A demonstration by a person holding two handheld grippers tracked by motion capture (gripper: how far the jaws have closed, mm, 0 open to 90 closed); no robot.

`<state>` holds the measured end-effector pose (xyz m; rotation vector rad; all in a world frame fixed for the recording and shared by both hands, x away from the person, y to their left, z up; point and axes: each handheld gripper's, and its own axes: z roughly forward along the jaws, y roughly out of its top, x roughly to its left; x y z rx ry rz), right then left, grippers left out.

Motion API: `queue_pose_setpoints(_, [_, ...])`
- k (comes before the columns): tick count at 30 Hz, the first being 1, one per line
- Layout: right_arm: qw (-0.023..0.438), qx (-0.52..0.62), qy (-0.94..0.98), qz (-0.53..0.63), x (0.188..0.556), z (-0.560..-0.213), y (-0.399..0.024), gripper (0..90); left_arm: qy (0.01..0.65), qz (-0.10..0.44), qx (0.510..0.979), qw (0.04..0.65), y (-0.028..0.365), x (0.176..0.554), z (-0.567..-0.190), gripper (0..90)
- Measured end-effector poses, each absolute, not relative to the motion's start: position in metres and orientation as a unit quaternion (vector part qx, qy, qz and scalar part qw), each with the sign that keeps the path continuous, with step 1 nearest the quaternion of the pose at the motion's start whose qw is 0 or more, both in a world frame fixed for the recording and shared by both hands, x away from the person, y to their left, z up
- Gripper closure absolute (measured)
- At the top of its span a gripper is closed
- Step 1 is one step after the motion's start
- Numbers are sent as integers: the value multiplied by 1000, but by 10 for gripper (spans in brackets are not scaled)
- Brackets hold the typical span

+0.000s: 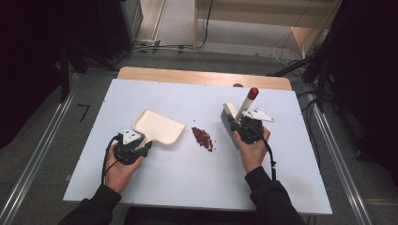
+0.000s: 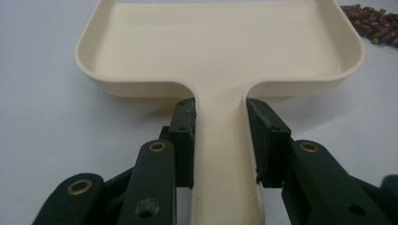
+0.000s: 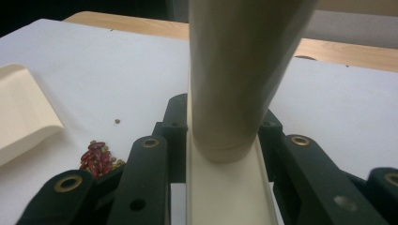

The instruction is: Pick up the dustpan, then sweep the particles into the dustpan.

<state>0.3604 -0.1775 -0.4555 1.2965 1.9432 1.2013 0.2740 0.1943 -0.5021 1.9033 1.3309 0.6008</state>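
- On the white tabletop [image 1: 178, 187], at its left side, the left gripper [image 1: 146, 147] had its two black jaws narrowed onto the flat handle of a cream plastic dustpan [image 1: 159, 127], one pad pressed against each edge of that handle.
- Seen from the left gripper view, the dustpan [image 2: 225, 51] lay flat on the table with its shallow tray pointing away from the jaws, and nothing lay in the tray.
- At the right side, the right gripper [image 1: 240, 125] pinched the cream handle of a small hand brush [image 1: 234, 117], its jaws drawn in against both sides.
- The brush stood with its dark bristles toward the table and its round, red-tipped handle end rising up and away.
- From the right gripper view, that thick beige handle [image 3: 239, 75] rose straight up between the jaws and blocked much of the table beyond.
- Between the two tools lay a small heap of dark red beans [image 1: 202, 138], just beside the dustpan's open lip and near the bristles, touching neither.
- One stray bean [image 3: 117, 121] sat apart from the heap.
- Nothing stood between brush, beans and dustpan.
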Motion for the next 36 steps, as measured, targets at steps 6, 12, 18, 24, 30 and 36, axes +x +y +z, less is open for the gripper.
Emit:
queue_pose_setpoints(6, [255, 478, 715, 443, 360, -455, -178, 641, 507, 224, 747, 367, 192, 270, -502, 672])
queue_pose_setpoints(12, [255, 477, 715, 442, 360, -455, -178, 642, 497, 217, 756, 367, 190, 265, -502, 672])
queue_pose_setpoints(18, [255, 477, 716, 442, 360, -455, -178, 641, 477, 208, 768, 373, 185, 259, -502, 672])
queue_pose_setpoints(24, [255, 476, 716, 442, 360, -455, -178, 641, 466, 202, 774, 379, 182, 255, -502, 672])
queue_pose_setpoints(30, [254, 477, 716, 442, 360, -456, -177, 641, 456, 198, 779, 383, 181, 252, -501, 672])
queue_pose_setpoints(36, [256, 476, 715, 443, 360, -455, -178, 641, 451, 197, 783, 382, 180, 251, -501, 672])
